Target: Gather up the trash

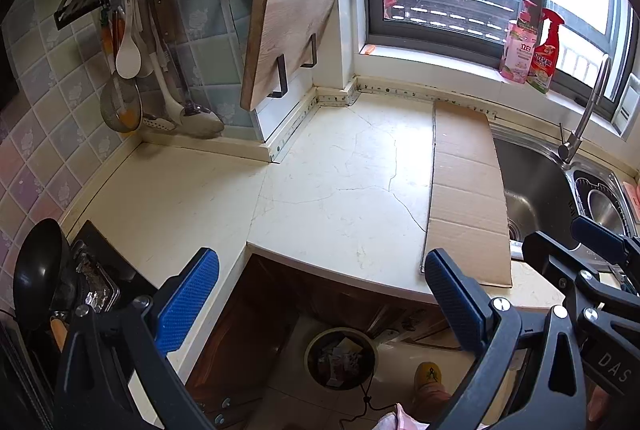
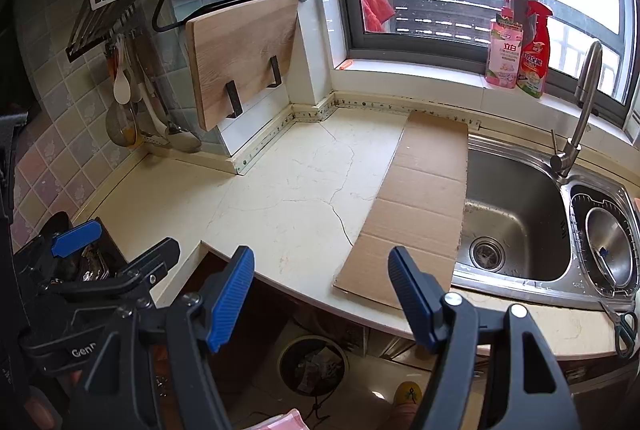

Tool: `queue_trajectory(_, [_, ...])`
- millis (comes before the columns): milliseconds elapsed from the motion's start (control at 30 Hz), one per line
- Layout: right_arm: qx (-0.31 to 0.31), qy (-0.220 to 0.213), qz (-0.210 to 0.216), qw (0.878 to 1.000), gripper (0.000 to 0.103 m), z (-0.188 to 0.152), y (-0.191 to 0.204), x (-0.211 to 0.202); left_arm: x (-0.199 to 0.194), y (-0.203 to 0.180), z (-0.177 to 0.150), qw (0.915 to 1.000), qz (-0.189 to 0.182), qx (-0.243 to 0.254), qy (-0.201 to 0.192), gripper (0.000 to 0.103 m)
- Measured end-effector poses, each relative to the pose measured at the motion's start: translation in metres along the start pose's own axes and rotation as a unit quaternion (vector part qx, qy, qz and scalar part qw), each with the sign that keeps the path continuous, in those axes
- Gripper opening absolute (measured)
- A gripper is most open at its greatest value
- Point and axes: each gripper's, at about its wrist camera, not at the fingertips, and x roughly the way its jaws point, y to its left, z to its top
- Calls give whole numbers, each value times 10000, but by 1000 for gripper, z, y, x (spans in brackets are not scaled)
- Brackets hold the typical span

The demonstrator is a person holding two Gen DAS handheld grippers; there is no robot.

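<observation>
Left gripper (image 1: 320,294) wide, empty; right gripper (image 2: 322,294) wide, empty. Round dark trash bin (image 1: 341,358) on floor below cream stone counter (image 1: 320,169). Long flat brown cardboard strip (image 1: 466,189) on counter beside steel sink (image 2: 516,213), long way pointing toward window. Only right view shows green-handled scissors (image 2: 625,328).

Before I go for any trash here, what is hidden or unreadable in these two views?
- Trash bin contents: both views, dim, partly under the counter edge; items unidentifiable.
- Scissors: right wrist view, tips cut by the frame edge.
- Wok and stove: left wrist view, cropped at the edge, partly behind the left tool.
- Bottle labels: too small.
</observation>
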Motion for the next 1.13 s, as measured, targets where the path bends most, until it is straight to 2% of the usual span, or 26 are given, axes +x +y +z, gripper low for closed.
queue_trajectory(1133, [0,22,-29,10000,70,-1,-4,-1,9,-2,3,9999,-110,84,52,102])
